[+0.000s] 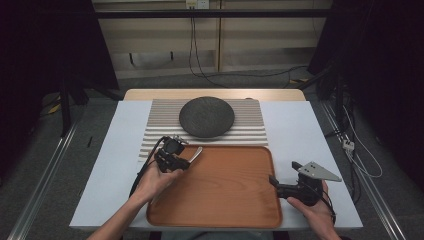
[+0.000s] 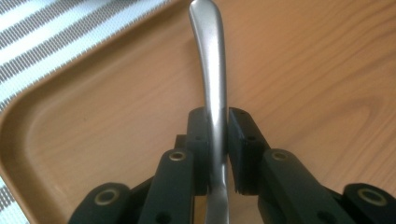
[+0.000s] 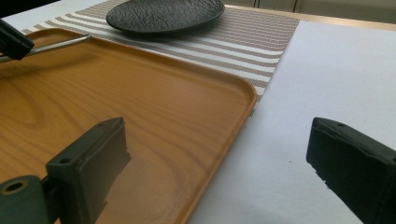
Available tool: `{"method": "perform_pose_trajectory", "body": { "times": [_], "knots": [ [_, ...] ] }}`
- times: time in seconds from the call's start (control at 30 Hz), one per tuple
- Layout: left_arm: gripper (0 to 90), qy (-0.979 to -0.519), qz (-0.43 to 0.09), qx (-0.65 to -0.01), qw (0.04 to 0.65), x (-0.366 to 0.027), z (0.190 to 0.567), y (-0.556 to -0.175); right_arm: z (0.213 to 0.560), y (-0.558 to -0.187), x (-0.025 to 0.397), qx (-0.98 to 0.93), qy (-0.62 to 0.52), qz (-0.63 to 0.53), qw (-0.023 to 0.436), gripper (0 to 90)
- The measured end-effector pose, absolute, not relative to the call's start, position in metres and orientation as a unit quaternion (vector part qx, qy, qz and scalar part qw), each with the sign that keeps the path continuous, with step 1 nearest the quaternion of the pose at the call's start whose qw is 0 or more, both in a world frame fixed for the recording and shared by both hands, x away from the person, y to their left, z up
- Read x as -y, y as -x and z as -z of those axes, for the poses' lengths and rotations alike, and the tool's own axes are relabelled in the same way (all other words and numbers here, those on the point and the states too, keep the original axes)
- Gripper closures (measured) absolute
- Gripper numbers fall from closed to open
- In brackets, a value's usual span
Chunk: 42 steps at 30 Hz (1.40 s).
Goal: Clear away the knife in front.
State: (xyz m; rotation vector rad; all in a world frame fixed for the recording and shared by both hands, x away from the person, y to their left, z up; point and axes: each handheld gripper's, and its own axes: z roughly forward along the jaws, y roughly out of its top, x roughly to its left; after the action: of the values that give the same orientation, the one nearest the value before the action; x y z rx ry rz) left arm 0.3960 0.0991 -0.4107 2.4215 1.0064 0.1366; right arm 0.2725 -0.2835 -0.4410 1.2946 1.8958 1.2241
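The utensil (image 2: 211, 70), a steel handle, is clamped between the left gripper's (image 2: 217, 140) jaws, held above the tray's (image 1: 225, 200) far-left corner, near the mat (image 1: 250, 125) and plate (image 1: 206, 116). The right gripper (image 3: 219, 154) hangs with jaws apart at the tray's right edge. The smooth, narrow handle could pivot or slip in the pads if swung fast.

No readable text, labels, brands, numbers or signs on any object in view.

Dim room; grey floor (image 1: 40, 165); pale wall panels (image 1: 150, 37); black cables (image 1: 192, 55) hanging down.
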Motion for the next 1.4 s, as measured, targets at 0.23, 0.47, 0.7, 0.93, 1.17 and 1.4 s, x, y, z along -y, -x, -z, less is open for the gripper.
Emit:
{"method": "perform_pose_trajectory", "body": {
  "times": [0.23, 0.47, 0.7, 0.93, 1.17, 1.4],
  "knots": [
    [80.0, -0.896, -0.042, -0.37, 0.241, -0.096, 0.422, -0.389, 0.441, -0.273, 0.283, -0.703, -0.479, -0.453, 0.265, 5.2],
    [79.9, -0.895, -0.042, -0.374, 0.241, -0.097, 0.424, -0.382, 0.442, -0.273, 0.283, -0.704, -0.479, -0.453, 0.264, 5.2],
    [75.1, -0.889, -0.027, -0.375, 0.262, -0.104, 0.426, -0.38, 0.442, -0.274, 0.282, -0.706, -0.477, -0.454, 0.261, 5.2],
    [37.7, -0.889, -0.045, -0.364, 0.276, -0.103, 0.426, -0.379, 0.442, -0.275, 0.281, -0.706, -0.477, -0.456, 0.259, 5.2],
    [13.8, -0.882, -0.052, -0.347, 0.315, -0.101, 0.419, -0.379, 0.442, -0.275, 0.282, -0.706, -0.477, -0.455, 0.26, 5.2],
    [45.2, -0.888, -0.064, -0.279, 0.361, -0.091, 0.418, -0.365, 0.441, -0.275, 0.281, -0.707, -0.476, -0.453, 0.263, 5.2]
  ]
}}
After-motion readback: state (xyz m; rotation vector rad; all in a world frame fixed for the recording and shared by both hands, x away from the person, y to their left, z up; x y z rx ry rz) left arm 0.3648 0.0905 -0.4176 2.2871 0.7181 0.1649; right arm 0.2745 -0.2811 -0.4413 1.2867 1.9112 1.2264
